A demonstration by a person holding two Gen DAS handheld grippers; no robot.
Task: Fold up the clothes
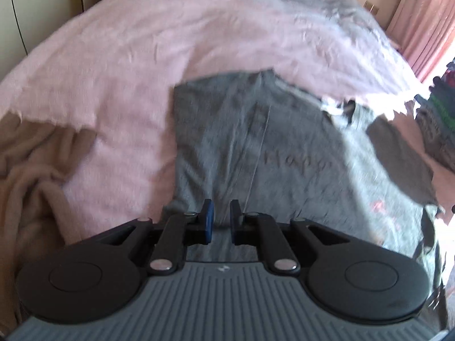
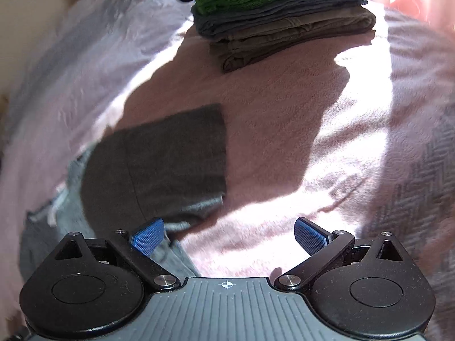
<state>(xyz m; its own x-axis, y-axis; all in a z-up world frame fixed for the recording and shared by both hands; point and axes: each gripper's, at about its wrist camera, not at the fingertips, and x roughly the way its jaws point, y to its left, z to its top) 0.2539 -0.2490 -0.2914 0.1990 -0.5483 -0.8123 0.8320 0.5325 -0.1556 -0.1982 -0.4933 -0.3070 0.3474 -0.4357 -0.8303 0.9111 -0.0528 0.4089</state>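
A grey T-shirt lies spread on the pink blanket, its left side folded in to a straight edge. My left gripper sits low over the shirt's near part, jaws almost together. Grey cloth fills the narrow gap, and a taut crease runs up from it. In the right wrist view a dark sleeve of the shirt lies flat to the left. My right gripper hangs open over the pink blanket with nothing between its blue pads; its left pad is above the shirt's edge.
A stack of folded clothes in green, grey and brown sits at the far side of the bed, and shows at the right edge in the left wrist view. A crumpled beige blanket lies left. A pink curtain hangs behind.
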